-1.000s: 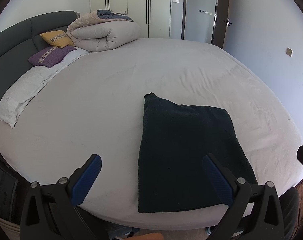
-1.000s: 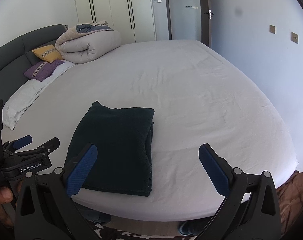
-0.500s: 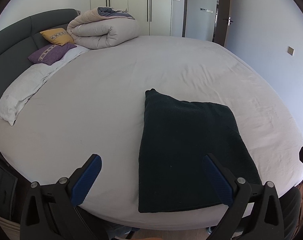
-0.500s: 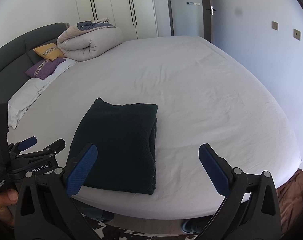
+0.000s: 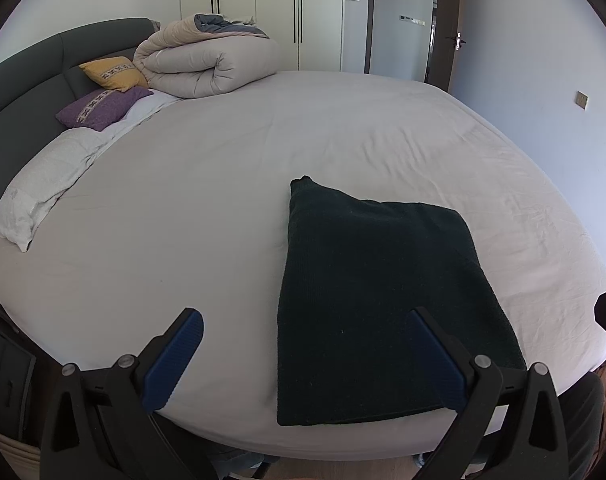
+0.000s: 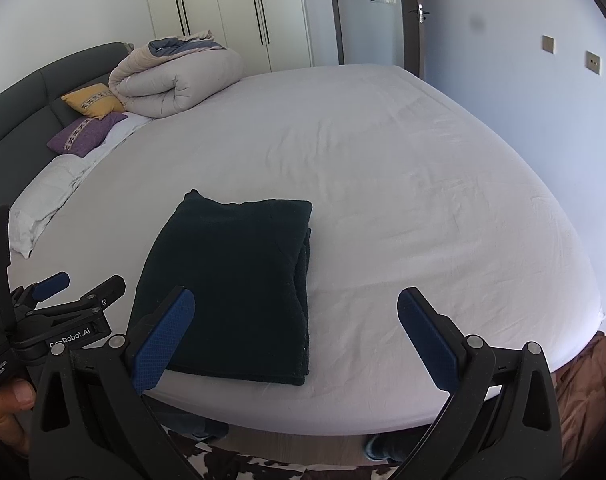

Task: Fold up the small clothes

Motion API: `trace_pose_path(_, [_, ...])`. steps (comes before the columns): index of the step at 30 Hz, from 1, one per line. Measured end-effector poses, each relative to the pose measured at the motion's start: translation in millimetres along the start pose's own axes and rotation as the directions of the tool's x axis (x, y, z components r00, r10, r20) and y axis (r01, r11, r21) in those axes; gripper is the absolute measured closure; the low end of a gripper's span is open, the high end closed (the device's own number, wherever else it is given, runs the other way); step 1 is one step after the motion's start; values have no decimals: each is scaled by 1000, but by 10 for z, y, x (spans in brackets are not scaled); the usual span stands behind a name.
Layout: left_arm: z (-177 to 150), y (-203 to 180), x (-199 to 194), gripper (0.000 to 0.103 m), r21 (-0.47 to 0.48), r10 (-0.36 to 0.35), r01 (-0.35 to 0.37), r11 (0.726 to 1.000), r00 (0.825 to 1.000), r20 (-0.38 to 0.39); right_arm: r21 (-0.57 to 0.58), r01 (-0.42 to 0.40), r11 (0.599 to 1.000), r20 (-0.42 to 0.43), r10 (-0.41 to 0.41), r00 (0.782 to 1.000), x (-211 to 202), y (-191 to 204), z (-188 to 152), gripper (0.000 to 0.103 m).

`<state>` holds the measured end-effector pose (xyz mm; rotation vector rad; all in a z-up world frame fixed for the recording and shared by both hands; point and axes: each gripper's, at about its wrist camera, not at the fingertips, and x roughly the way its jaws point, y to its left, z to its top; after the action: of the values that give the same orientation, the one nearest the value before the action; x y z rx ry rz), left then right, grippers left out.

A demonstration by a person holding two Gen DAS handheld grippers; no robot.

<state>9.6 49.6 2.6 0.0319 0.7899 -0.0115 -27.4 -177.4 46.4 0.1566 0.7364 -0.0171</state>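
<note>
A dark green knitted garment (image 5: 379, 304), folded into a thick rectangle, lies flat on the bed near its front edge. Its long axis runs from that near edge toward the middle of the mattress, with a small peak of cloth at the far left corner, and the stacked fold layers show along its right side in the right wrist view (image 6: 239, 280). The left claw (image 5: 303, 364) hangs above the near edge with its blue-padded fingers spread wide and nothing between them; its right finger is over the garment's near right part, its left finger over bare sheet. The right claw (image 6: 295, 340) is likewise released and empty, with its left finger over the garment's near left corner and its right finger over bare sheet. In the right wrist view the left claw (image 6: 79, 286) shows at the lower left, held in a hand (image 6: 7, 408), with a partly hidden label on its side that seems to read "GenRobot.AI". The bed (image 5: 223, 200) has a pale, slightly creased fitted sheet. At its far side lie a rolled beige duvet (image 5: 207, 60), a yellow cushion (image 5: 113, 73), a purple cushion (image 5: 103, 107) and a white pillow (image 5: 43, 184) against a dark grey headboard (image 5: 31, 80). Behind stand white wardrobe doors (image 5: 279, 12) and an open doorway (image 5: 403, 20).
</note>
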Motion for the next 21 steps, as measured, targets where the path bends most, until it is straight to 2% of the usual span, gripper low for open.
trace_pose_path(21, [-17,2,14,0,0,0,0,1000,1000,-5,5,4,1000,-11,-4,1000,86,34,-30,0])
